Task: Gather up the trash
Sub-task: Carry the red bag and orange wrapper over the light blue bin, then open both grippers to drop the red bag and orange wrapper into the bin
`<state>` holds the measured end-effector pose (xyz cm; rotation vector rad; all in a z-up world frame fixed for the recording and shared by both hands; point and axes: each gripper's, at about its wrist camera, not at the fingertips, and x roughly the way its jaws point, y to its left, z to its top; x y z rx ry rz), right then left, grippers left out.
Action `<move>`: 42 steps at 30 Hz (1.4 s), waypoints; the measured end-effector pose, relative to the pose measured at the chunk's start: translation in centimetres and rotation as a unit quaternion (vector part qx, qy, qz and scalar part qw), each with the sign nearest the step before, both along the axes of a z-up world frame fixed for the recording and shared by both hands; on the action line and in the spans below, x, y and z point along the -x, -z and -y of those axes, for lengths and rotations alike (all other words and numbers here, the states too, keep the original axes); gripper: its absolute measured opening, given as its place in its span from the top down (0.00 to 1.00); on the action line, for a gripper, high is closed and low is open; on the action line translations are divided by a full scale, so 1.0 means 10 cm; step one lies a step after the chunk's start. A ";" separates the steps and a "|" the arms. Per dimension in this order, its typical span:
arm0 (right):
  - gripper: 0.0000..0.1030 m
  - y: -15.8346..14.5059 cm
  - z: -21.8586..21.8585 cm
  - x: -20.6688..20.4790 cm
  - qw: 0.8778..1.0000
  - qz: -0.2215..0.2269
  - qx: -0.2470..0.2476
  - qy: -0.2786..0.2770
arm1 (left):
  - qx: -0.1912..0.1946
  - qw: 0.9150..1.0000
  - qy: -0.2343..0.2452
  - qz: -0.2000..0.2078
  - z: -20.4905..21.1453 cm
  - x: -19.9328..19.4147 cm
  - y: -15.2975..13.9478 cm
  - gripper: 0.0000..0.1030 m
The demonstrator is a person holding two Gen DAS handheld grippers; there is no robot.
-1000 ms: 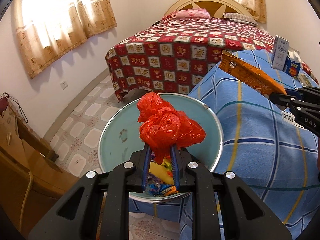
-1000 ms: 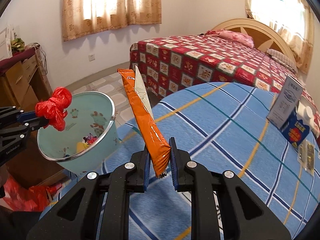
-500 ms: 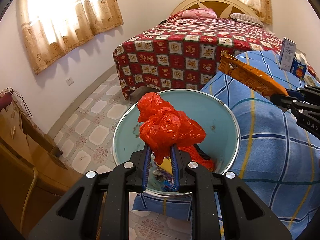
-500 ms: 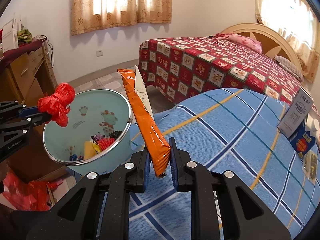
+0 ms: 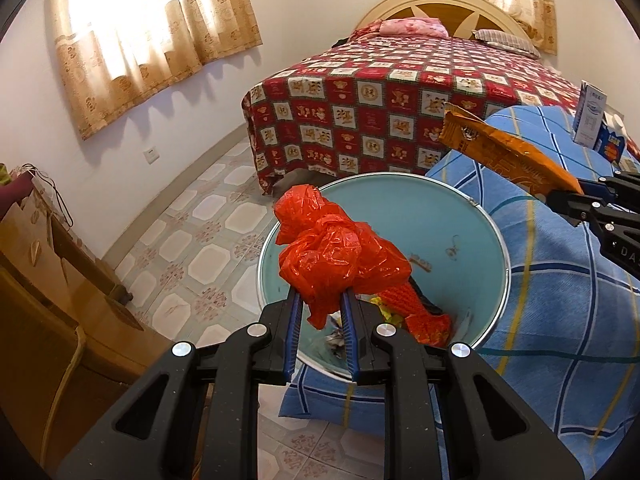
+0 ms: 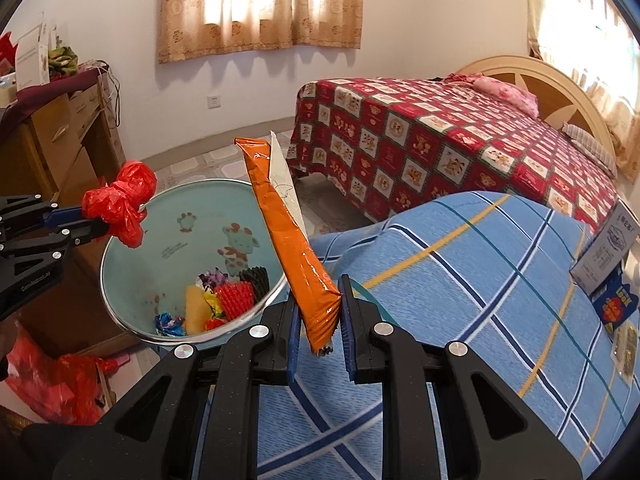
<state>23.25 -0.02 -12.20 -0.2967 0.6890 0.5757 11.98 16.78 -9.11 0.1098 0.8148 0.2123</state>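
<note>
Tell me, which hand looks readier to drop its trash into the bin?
Left. Its gripper holds the red plastic bag directly over the bin; the right gripper and orange wrapper sit beside the rim.

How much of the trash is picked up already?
Some is done: wrappers and scraps already lie in the blue bin. In hand: the left gripper holds a red plastic bag over the bin, and the right gripper holds an orange wrapper near its rim. Left: dropping both in, and perhaps the boxes on the blue blanket.
</note>
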 end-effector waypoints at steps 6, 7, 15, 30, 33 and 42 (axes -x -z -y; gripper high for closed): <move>0.82 -0.01 -0.11 0.02 1.000 0.001 0.004 -0.010 | 0.001 1.000 -0.006 0.003 -0.07 0.03 -0.01 0.82; 0.82 -0.01 -0.13 0.02 1.000 0.001 0.005 -0.011 | 0.002 1.000 -0.007 0.003 -0.07 0.03 -0.02 0.82; 0.82 0.00 -0.20 0.02 1.000 0.001 0.009 -0.019 | 0.006 1.000 -0.013 0.003 -0.11 0.01 0.00 0.82; 0.73 -0.04 -0.28 0.01 0.999 0.001 -0.004 -0.032 | 0.011 1.000 -0.005 0.013 -0.06 0.05 -0.03 0.68; 0.58 -0.04 -0.26 0.01 0.999 -0.001 -0.011 -0.030 | 0.012 1.000 -0.004 0.021 -0.04 0.07 -0.07 0.53; 0.40 -0.20 -0.06 0.15 0.999 0.003 -0.046 -0.009 | 0.015 0.998 -0.012 0.052 -0.02 0.18 -0.27 0.25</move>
